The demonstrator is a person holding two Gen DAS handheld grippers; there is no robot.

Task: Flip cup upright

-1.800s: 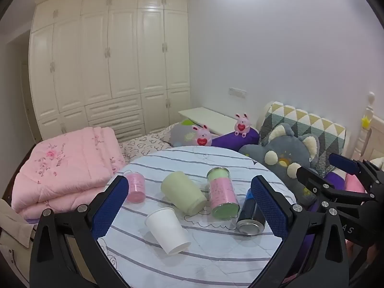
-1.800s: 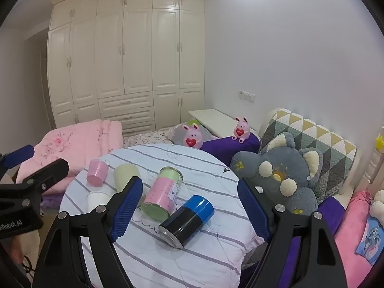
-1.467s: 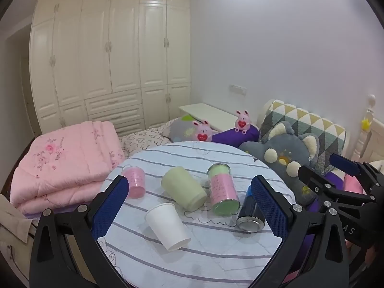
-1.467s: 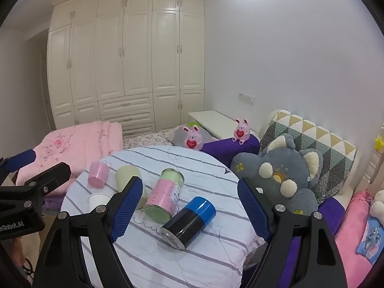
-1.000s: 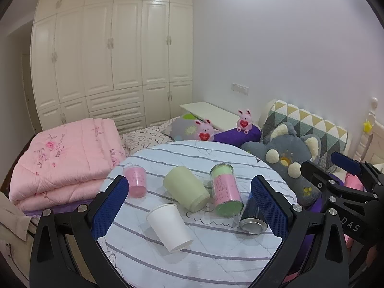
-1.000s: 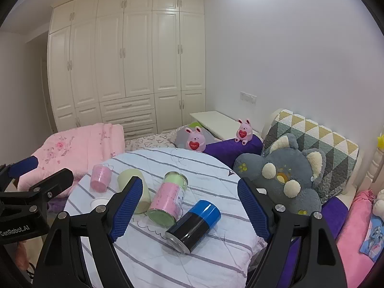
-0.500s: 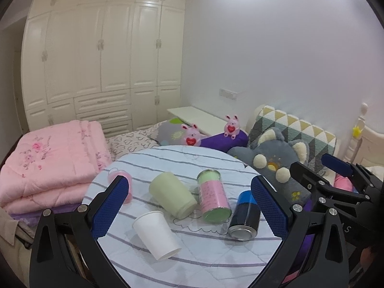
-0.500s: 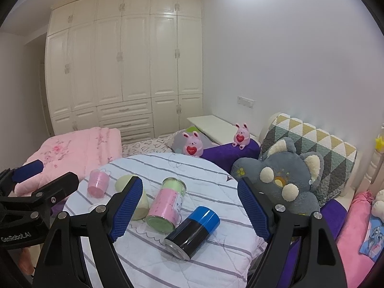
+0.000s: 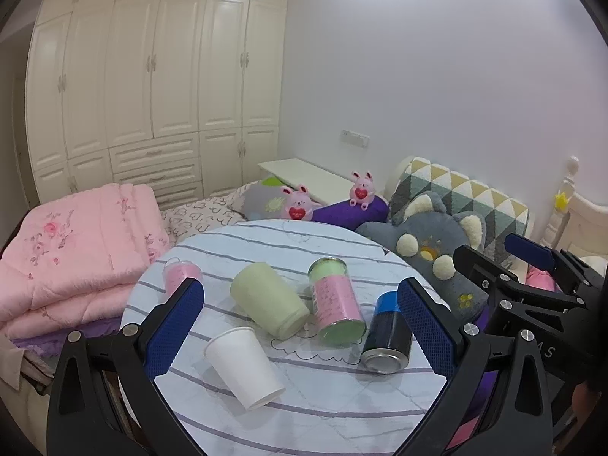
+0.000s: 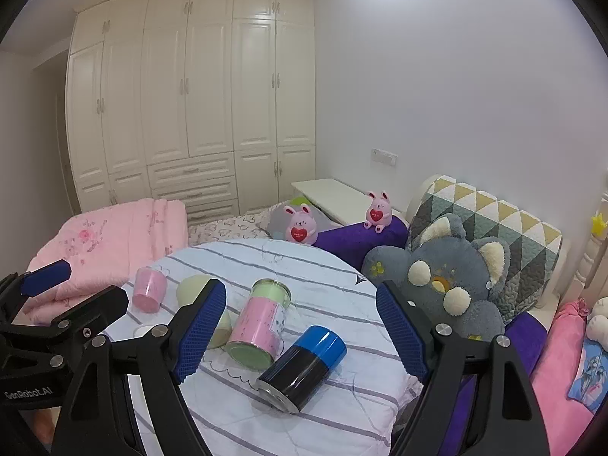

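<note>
Several cups lie on their sides on a round table with a striped cloth (image 9: 288, 243): a white paper cup (image 9: 245, 372), a pale green cup (image 9: 268, 300), a pink and green cup (image 9: 336, 311) and a blue and black cup (image 9: 387, 334). A small pink cup (image 9: 176, 275) stands mouth down at the left. My left gripper (image 9: 300, 326) is open and empty above the near table edge. My right gripper (image 10: 300, 332) is open and empty above the pink and green cup (image 10: 258, 323) and the blue and black cup (image 10: 304, 364). The pale green cup (image 10: 193, 290) is partly hidden behind its left finger.
A folded pink quilt (image 9: 76, 243) lies left of the table. A grey plush toy (image 9: 437, 243), a purple bolster (image 9: 349, 212) with pink bunnies and a patterned cushion (image 9: 467, 197) lie on the bed at the right. A white wardrobe (image 9: 152, 76) fills the back wall.
Both grippers have shifted a little over the table, so the view of the cups has slid slightly. The cups have not moved. Both grippers stay open.
</note>
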